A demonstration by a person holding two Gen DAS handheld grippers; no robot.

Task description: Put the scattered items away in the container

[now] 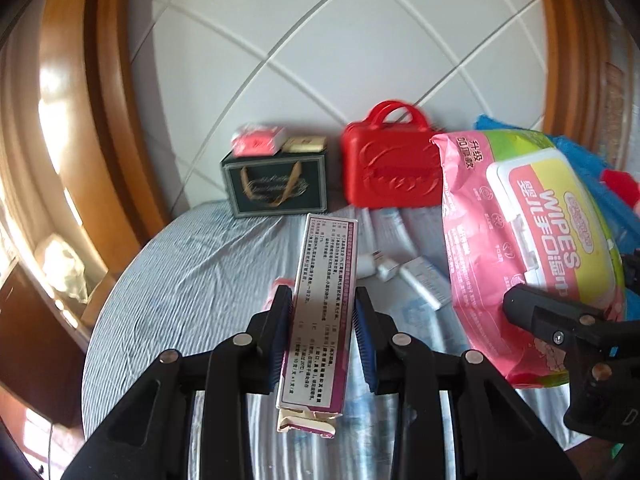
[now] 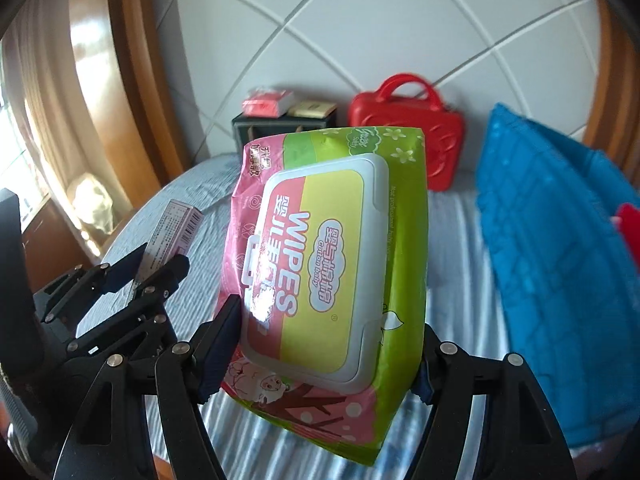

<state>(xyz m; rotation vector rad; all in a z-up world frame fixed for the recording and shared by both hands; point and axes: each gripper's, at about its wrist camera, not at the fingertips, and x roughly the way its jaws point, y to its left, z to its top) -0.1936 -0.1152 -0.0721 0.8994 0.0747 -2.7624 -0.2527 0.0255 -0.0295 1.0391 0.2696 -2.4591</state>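
Carton [image 1: 316,312]: light, stiff, pinched mid-length by left gripper [image 1: 322,300]. Wipes pack [image 2: 328,280]: soft, heavier, clamped across near end by right gripper [image 2: 332,344].

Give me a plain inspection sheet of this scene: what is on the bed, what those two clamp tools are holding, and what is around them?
Surface: striped blue-white bedsheet, wrinkled.
Job's things: purple-edged carton and pack of baby wipes, both lifted off the sheet; small white boxes and tubes loose on the sheet; dark box with gold handles at the far edge, a red pack and a tan box at its top.
Clutter: red carry case, blue quilted cushion.
Grippers: left hand-held gripper shut on the carton; right hand-held gripper shut on the wipes pack.
Cables: nothing seen.
Surroundings: white padded headboard with wooden frame, sunlit window to the left.
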